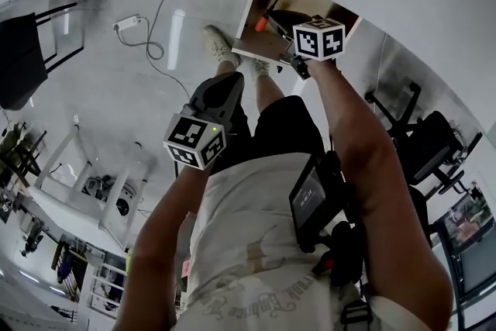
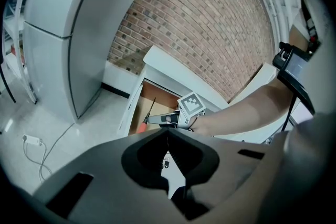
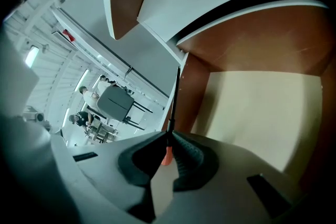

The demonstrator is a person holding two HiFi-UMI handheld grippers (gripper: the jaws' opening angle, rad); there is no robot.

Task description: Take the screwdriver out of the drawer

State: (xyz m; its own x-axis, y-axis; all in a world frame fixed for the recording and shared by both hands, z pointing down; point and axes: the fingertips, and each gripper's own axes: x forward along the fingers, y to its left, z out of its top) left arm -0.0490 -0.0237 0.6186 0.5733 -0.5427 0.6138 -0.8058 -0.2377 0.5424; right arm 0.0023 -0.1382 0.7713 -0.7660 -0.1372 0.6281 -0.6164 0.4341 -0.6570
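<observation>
One open drawer point(image 1: 268, 2), pale floor point(image 1: 139, 93)

Bright, even indoor light. Glare streak on the floor point(image 1: 139, 89) left of the drawer point(image 1: 267, 43); drawer interior shadowed. Heavy fisheye bending, dark corners in both gripper views, near jaws soft.

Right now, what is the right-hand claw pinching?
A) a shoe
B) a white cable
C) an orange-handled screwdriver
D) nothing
C: in the right gripper view, the right gripper has its jaws closed on the orange handle of the screwdriver, whose dark shaft points ahead inside the open drawer.
</observation>
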